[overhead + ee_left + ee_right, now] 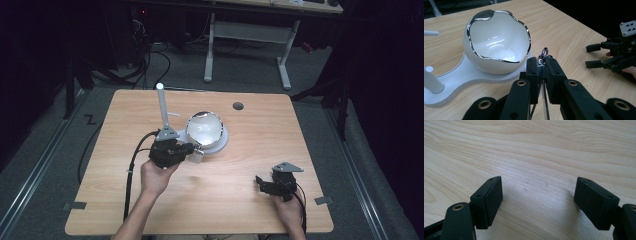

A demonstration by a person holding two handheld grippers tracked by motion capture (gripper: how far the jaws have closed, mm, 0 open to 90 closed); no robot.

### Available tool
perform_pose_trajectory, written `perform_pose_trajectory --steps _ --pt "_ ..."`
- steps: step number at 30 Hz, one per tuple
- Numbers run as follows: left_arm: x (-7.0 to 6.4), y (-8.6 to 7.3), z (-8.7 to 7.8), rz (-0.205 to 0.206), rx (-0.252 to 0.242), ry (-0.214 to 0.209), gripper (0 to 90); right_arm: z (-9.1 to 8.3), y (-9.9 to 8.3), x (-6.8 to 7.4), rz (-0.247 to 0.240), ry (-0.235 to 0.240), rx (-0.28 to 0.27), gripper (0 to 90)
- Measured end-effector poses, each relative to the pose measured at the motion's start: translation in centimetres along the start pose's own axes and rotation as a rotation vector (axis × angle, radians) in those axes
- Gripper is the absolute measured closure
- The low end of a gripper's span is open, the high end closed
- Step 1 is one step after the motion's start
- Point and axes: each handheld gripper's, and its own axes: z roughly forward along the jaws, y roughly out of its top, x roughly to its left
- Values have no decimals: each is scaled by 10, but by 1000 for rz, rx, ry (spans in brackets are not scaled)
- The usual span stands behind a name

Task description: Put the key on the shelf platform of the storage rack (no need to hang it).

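Light wooden desk (235, 200) with a small dark round hole (238, 106) near its far edge. Near the centre lies a flat white base (461, 77), rounded in outline, carrying a white bowl (496, 50) with a wavy silver-edged rim, mouth tilted toward the left gripper view; inside glossy, nothing visible in it. From the same base rises a white upright post (162, 107), to the left of the bowl in the high view. The left gripper (542, 65), held in the person's left hand (154, 177), sits just in front of the base on the near side — its fingers (532, 75) are drawn together and clamped on a small metal piece with a dark loop (543, 55) at its top; the piece stands upright between the pads, just beside the bowl's near wall and above the base's edge. What the piece is exactly, cannot tell; thin strands hang below it between the fingers. Whether it touches the bowl, cannot tell. The right gripper (539, 202) rests well apart from the bowl, toward the near right part of the desk, in the person's right hand (290, 207) — its fingers (489, 200) stand wide apart with bare wood grain between them, holding nothing.
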Motion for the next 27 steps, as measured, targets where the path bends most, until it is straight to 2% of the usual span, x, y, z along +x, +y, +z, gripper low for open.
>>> perform_pose_trajectory --steps 7,16,18,22,24,27 --pt "-4 8 7 -11 5 11 818 0 0 0 0 0 0 233" --pt "-15 12 14 3 5 2 819 0 0 0 0 0 0 233" --pt "-19 14 15 -9 4 -1 818 0 0 0 -1 0 1 232" --pt "-21 16 18 -1 1 -2 819 0 0 0 0 1 1 232" --pt "-24 16 20 -14 -3 7 819 0 0 0 -1 1 1 231" --pt "-26 19 24 2 -14 -1 819 0 0 0 -1 1 1 231"
